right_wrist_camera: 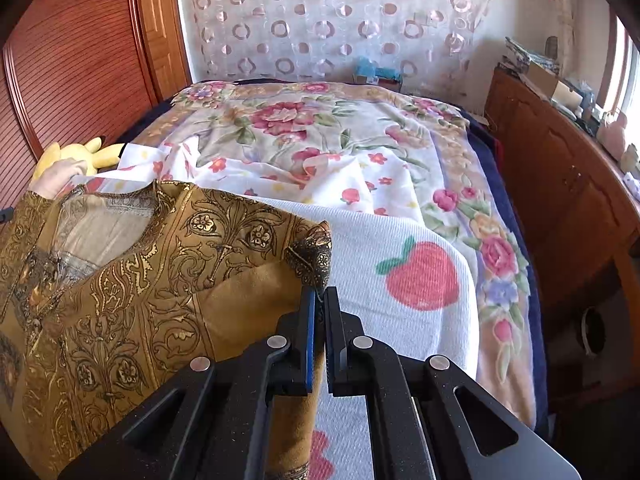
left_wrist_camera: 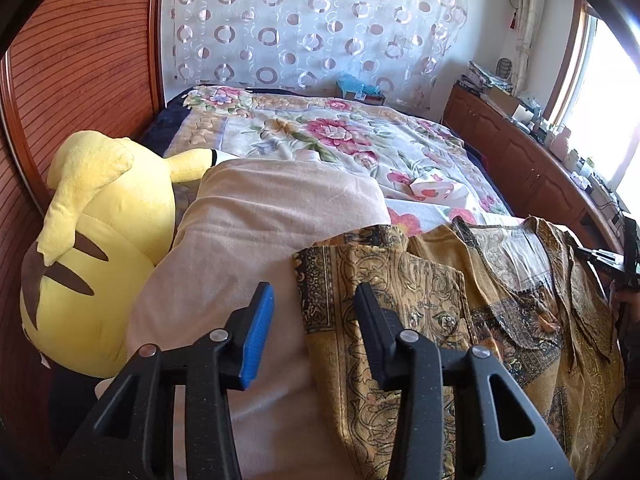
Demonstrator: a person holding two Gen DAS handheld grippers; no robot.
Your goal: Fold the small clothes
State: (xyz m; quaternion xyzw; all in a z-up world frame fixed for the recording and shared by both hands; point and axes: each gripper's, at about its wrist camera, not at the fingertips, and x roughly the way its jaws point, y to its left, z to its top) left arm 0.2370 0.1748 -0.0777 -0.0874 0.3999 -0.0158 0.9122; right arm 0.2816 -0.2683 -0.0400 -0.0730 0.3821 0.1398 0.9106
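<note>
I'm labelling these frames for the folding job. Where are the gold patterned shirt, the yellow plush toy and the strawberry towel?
gold patterned shirt (right_wrist_camera: 132, 280): right wrist view, on its front panel.
yellow plush toy (left_wrist_camera: 104, 240): left wrist view, on its back.
strawberry towel (right_wrist_camera: 420, 272): right wrist view, on the printed strawberry.

Yellow plush toy (left_wrist_camera: 100, 248) lies against ribbed wooden headboard (left_wrist_camera: 80, 60), beside beige pillow (left_wrist_camera: 256, 232). Floral bedspread (right_wrist_camera: 304, 128) covers bed. Strawberry-print white blanket (right_wrist_camera: 420, 272) near. Circle-patterned curtain (left_wrist_camera: 312, 20) behind.
</note>
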